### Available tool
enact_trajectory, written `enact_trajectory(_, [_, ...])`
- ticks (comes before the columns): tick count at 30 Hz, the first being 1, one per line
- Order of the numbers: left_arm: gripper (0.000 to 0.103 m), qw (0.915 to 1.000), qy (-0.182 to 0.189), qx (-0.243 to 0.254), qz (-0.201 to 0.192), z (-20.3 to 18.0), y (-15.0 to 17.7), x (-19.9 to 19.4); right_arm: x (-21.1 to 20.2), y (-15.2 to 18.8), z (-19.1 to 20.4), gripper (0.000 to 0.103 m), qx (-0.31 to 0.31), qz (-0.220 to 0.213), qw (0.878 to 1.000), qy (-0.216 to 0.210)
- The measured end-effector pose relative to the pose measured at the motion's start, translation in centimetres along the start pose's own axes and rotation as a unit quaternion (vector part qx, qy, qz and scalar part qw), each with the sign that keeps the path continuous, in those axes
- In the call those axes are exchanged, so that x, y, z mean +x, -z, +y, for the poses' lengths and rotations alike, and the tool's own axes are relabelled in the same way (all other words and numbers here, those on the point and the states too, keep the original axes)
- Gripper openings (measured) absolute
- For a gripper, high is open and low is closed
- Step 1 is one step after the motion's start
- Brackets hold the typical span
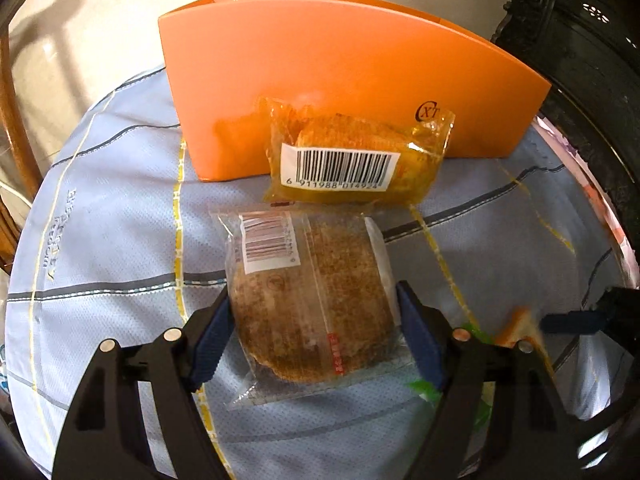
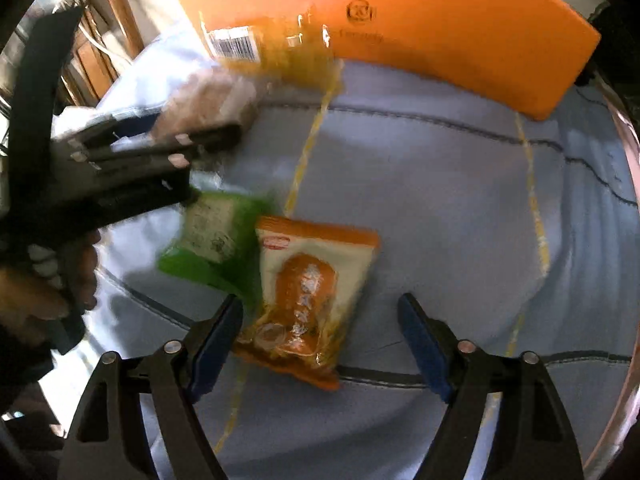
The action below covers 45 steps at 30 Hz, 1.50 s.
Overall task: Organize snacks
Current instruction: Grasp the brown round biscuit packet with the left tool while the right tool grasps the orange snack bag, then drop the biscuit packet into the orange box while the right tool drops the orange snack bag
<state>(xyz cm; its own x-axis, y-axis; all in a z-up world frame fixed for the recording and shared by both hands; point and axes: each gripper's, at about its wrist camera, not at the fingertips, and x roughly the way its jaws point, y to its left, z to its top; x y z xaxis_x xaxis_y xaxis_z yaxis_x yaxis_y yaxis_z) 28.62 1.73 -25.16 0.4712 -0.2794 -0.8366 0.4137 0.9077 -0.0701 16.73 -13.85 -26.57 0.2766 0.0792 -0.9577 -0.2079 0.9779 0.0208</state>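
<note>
A brown round cake in a clear wrapper [image 1: 304,280] lies on the blue cloth, and my left gripper [image 1: 314,296] is shut on it, its blue pads pressing both sides. Just beyond it a yellow packet with a barcode [image 1: 352,160] leans against an orange box [image 1: 340,60]. In the right wrist view an orange-and-white snack packet [image 2: 304,292] lies between the fingers of my right gripper [image 2: 320,300]. That gripper is open, with a gap at the right pad. A green packet [image 2: 208,240] lies partly under the orange one. The left gripper [image 2: 200,120] shows blurred at the left, on the cake [image 2: 208,92].
A light blue checked cloth [image 1: 100,280] covers the round table, whose rim [image 1: 616,232] curves along the right. Dark carved furniture [image 1: 580,40] stands behind the orange box [image 2: 460,20]. Wooden chair parts [image 2: 116,20] show at the far left. A person's hand [image 2: 60,280] holds the left gripper.
</note>
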Motion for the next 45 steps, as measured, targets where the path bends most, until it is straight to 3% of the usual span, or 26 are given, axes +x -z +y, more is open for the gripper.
enact_trajectory(1, [0.075, 1.0000, 0.000, 0.003, 0.000, 0.0, 0.1, 0.0, -0.2, 0.0, 0.2, 0.067, -0.007, -0.005, 1.000, 0.002])
enact_trajectory(2, [0.075, 1.0000, 0.001, 0.004, -0.001, -0.2, 0.1, 0.1, -0.6, -0.1, 0.3, 0.044, -0.008, -0.009, 1.000, 0.001])
enact_trajectory(3, [0.074, 1.0000, 0.001, 0.008, -0.003, -0.3, 0.3, 0.0, -0.9, -0.2, 0.1, 0.037, -0.007, -0.006, 1.000, 0.001])
enact_trajectory(5, [0.074, 0.9999, 0.001, 0.013, -0.006, -0.1, 0.8, -0.3, -1.5, -0.2, -0.5, 0.034, -0.003, -0.007, 1.000, -0.008])
enact_trajectory(13, [0.073, 0.9998, 0.018, -0.003, -0.008, 0.9, 2.6, -2.2, -5.5, 0.5, -1.7, 0.033, 0.012, -0.037, 0.999, -0.027])
enact_trajectory(20, [0.073, 0.9992, 0.028, -0.008, -0.028, 1.9, 3.9, -5.5, -8.0, 1.9, -3.7, 0.033, 0.043, -0.050, 0.997, -0.043])
enact_trajectory(26, [0.074, 0.9977, 0.032, -0.006, -0.060, 2.3, 3.2, -9.0, -10.6, 0.5, -4.4, 0.033, 0.050, -0.088, 0.994, -0.048])
enact_trajectory(41, [0.074, 0.9859, 0.033, 0.013, -0.164, -1.8, -7.3, -17.4, -22.1, -8.6, -8.6, 0.033, 0.090, -0.237, 0.967, -0.032])
enact_trajectory(45, [0.074, 0.9841, 0.025, 0.016, -0.175, -2.2, -9.7, -18.6, -23.9, -9.8, -9.1, 0.033, 0.091, -0.256, 0.962, -0.025])
